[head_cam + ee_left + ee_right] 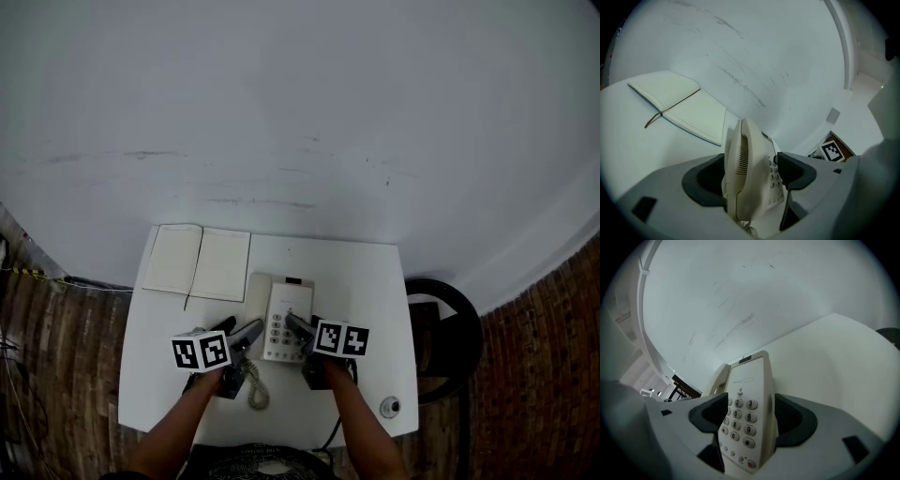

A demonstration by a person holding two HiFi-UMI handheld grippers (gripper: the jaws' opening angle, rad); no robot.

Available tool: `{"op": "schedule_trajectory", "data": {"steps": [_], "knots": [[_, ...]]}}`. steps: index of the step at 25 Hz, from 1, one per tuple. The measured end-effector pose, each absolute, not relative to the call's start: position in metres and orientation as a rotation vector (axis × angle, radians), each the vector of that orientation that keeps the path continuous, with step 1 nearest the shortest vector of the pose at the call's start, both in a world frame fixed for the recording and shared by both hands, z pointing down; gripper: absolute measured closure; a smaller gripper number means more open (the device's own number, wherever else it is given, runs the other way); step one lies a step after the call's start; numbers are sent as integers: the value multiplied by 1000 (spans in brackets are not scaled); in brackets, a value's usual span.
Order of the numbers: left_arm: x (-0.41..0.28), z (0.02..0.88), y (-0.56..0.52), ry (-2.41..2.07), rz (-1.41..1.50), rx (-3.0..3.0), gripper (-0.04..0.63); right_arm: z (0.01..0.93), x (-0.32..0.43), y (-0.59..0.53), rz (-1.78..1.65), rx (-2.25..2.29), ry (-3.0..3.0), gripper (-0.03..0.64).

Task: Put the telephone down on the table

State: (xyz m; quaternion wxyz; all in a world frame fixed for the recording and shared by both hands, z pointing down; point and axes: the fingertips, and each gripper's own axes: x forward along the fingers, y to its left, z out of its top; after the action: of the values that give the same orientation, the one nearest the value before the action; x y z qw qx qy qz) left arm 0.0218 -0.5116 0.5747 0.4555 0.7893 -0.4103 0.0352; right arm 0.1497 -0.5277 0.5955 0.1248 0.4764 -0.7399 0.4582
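A cream telephone (pixel 284 323) lies on the white table (pixel 375 281), its handset (pixel 258 300) on the left side of the base. My left gripper (pixel 239 328) stands at the phone's left. In the left gripper view the handset (pixel 745 154) fills the space between the jaws of the left gripper (pixel 751 171), with a thin gap at the right pad, so it is open. My right gripper (pixel 300 335) stands at the phone's right. The keypad body (pixel 747 404) sits between the wide jaws of the right gripper (pixel 751 414), which is open too.
An open notebook (pixel 197 262) lies at the table's back left. The coiled cord (pixel 255 389) trails toward the front edge. A small round object (pixel 390 407) sits at the front right corner. A black round stool (pixel 455 328) stands right of the table, against a white wall.
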Motion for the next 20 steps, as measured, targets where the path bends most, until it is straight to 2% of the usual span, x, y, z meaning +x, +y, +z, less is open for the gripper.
{"op": "schedule_trajectory", "data": {"steps": [7,11,20], "knots": [[25,537,-505,-1087,130,2084,239,558,155,-517,1227,1379,-2241,316],[25,509,-499,-1146,147,2158,247,528,163,-509,1118,1414,-2301,378],[31,441,-474,-1317,168,2343,405,445,179,-475,805,1459,-2476,485]]}}
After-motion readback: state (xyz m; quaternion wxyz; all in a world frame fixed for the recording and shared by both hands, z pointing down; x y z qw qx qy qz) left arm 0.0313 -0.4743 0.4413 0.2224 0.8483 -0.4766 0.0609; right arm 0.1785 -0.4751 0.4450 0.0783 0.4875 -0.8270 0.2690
